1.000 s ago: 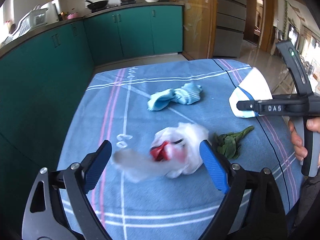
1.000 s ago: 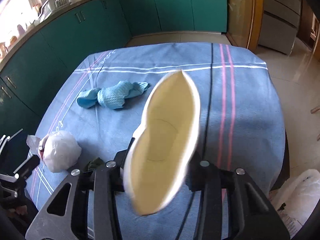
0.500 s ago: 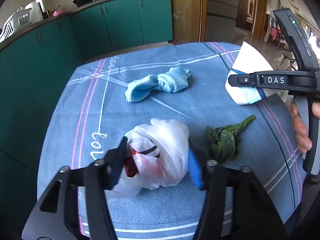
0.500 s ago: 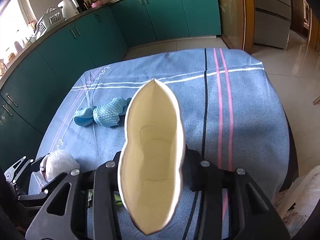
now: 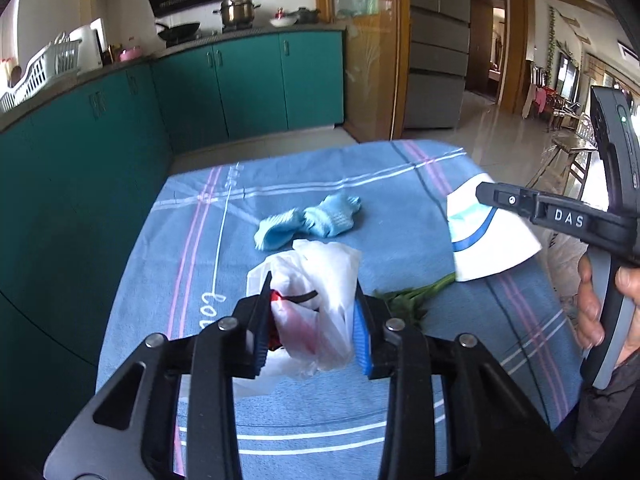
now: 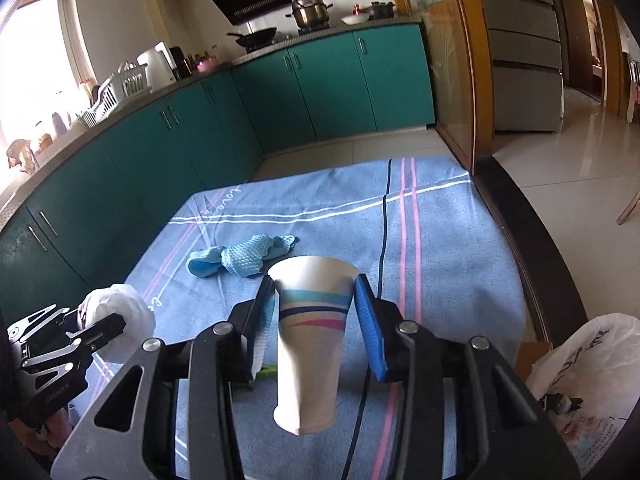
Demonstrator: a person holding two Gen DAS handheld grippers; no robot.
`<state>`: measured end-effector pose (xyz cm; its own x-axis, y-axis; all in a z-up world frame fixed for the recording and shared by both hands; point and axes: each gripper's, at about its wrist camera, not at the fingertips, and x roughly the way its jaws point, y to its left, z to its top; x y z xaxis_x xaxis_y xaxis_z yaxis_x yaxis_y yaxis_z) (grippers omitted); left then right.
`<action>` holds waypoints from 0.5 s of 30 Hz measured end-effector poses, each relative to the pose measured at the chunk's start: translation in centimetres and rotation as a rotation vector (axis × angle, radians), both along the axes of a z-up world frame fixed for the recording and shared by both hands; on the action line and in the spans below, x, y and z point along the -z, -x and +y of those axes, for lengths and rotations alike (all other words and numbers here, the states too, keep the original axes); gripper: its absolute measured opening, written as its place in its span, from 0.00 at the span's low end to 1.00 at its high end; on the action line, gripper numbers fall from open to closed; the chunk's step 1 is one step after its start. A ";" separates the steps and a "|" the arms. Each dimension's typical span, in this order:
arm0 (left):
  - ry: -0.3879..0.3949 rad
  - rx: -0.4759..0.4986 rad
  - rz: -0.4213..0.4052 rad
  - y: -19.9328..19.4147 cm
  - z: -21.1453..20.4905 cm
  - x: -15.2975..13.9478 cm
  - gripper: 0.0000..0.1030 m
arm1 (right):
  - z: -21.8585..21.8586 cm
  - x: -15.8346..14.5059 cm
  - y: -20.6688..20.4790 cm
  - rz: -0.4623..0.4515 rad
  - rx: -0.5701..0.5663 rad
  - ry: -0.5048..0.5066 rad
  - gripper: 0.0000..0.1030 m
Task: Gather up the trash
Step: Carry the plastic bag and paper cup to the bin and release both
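Note:
My left gripper (image 5: 310, 322) is shut on a crumpled white plastic bag (image 5: 316, 304) with something red inside, lifted a little off the blue tablecloth (image 5: 280, 412). My right gripper (image 6: 316, 308) is shut on a squashed white paper cup (image 6: 310, 340) with blue and pink stripes, held above the table. The cup (image 5: 486, 236) and right gripper (image 5: 496, 200) also show at the right of the left wrist view. The bag (image 6: 120, 320) shows at the lower left of the right wrist view.
A light blue cloth (image 5: 308, 220) lies mid-table, also in the right wrist view (image 6: 240, 258). Green leafy scraps (image 5: 408, 298) lie right of the bag. A white trash bag (image 6: 584, 384) sits on the floor beside the table's right edge. Teal cabinets (image 5: 248, 88) stand behind.
My left gripper closed on the plastic bag and lifted it. My right gripper raised the cup and turned it from mouth-facing-camera to side-on.

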<state>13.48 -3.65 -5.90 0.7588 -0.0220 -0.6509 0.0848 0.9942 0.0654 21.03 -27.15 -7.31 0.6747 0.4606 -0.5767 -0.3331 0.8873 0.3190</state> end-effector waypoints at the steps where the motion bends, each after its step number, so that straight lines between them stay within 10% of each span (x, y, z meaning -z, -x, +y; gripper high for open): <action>1: -0.006 0.009 -0.010 0.2 -0.5 -0.3 0.33 | -0.3 -0.3 0.4 -0.019 0.002 -0.007 0.40; 15: -0.037 0.238 -0.071 1.3 -11.8 -1.8 0.34 | -10.6 -1.9 5.5 -0.203 0.371 -0.134 0.40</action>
